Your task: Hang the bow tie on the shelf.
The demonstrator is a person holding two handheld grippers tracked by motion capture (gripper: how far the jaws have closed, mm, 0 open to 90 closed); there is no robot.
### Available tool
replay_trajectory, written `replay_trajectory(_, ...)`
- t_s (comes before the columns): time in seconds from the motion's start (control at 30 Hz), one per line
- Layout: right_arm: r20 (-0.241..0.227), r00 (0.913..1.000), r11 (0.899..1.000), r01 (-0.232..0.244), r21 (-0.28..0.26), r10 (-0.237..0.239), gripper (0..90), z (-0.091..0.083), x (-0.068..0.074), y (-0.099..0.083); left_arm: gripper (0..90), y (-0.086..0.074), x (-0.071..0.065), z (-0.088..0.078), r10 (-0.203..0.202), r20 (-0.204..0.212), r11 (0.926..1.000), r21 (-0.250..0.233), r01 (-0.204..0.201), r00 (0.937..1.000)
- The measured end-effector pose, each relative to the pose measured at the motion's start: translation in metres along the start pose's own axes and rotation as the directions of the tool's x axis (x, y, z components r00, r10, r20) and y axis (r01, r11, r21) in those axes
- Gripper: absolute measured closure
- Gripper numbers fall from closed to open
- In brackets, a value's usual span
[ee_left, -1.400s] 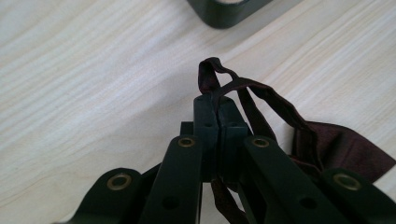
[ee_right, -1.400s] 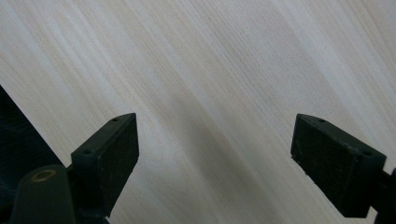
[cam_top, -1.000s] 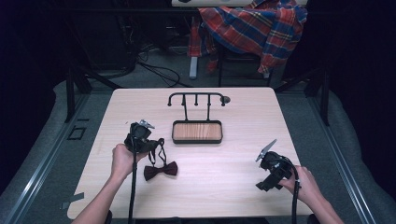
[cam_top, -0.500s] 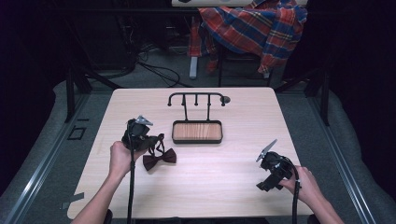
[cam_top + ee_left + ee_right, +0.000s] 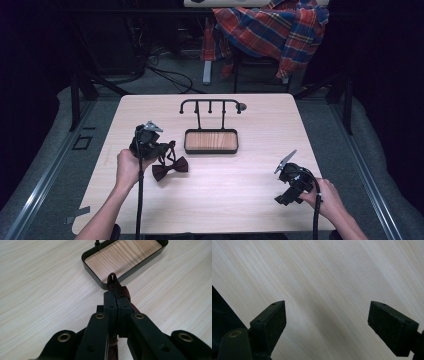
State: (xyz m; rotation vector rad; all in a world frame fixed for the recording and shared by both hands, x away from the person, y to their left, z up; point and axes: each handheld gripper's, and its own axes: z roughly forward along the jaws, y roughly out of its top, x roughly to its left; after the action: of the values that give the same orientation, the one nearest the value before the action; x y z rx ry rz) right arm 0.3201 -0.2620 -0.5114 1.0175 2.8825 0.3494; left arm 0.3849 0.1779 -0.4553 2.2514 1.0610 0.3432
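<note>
One bow tie (image 5: 170, 167), pinched by its strap, at left of centre on the table (image 5: 250, 200).

We count two grippers, one dark red bow tie and one black rack with a wood-lined tray (image 5: 211, 141). Our left gripper (image 5: 159, 149) has its jaws pressed together on the tie's strap, the bow lying on the wood just below it, beside the tray's left edge. Our right gripper (image 5: 285, 195), jaws spread wide over bare wood, sits lower right near the front edge, with open tabletop between the two.
</note>
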Motion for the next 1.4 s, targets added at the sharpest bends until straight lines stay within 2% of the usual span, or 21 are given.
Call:
replay_trajectory(0.1, 0.008, 1.0, 1.0, 0.0, 0.007, -0.001, 14.8, 0.0, 0.0, 0.0, 88.8, 0.003, 0.002, -0.003, 0.007, 0.015, 1.0, 0.001, -0.007, 0.9999)
replay_trajectory(0.43, 0.008, 0.9999, 1.0, -0.006, 0.003, 0.006, 14.8, 0.0, -0.001, 0.0, 88.8, 0.017, 0.0, -0.011, 0.036, -0.002, 0.9987, -0.037, -0.036, 0.9994)
replay_trajectory(0.5, -0.016, 0.9997, 1.0, -0.017, 0.0, 0.017, 14.8, 0.001, -0.001, 0.0, 88.8, 0.019, 0.001, -0.014, 0.043, -0.001, 0.9981, -0.045, -0.043, 0.9991)
replay_trajectory(0.63, -0.007, 0.9998, 1.0, -0.017, 0.014, 0.017, 14.8, 0.002, -0.002, 0.002, 88.8, 0.023, 0.005, -0.019, 0.055, 0.002, 0.9967, -0.061, -0.055, 0.9985)
replay_trajectory(0.73, -0.016, 0.9994, 1.0, -0.031, 0.006, 0.031, 14.7, 0.003, -0.002, 0.002, 88.8, 0.026, 0.007, -0.018, 0.06, 0.0, 0.996, -0.067, -0.06, 0.9982)
replay_trajectory(0.93, -0.006, 0.9994, 0.999, -0.033, 0.016, 0.033, 14.7, 0.003, -0.004, 0.002, 88.8, 0.03, 0.012, -0.017, 0.062, -0.012, 0.9954, -0.072, -0.062, 0.998)
replay_trajectory(1.03, -0.023, 0.9987, 0.999, -0.047, -0.009, 0.047, 14.7, 0.004, -0.003, 0.0, 88.8, 0.032, 0.013, -0.018, 0.058, -0.013, 0.9951, -0.079, -0.059, 0.9982)
replay_trajectory(1.17, -0.006, 0.9995, 0.999, -0.031, 0.006, 0.032, 14.7, 0.001, -0.004, 0.0, 88.7, 0.035, 0.014, -0.017, 0.06, -0.021, 0.9946, -0.083, -0.062, 0.9979)
replay_trajectory(1.4, -0.023, 0.9993, 1.0, -0.029, -0.003, 0.029, 14.8, 0.002, -0.003, 0.0, 88.8, 0.041, 0.013, -0.02, 0.074, -0.022, 0.9923, -0.098, -0.076, 0.997)
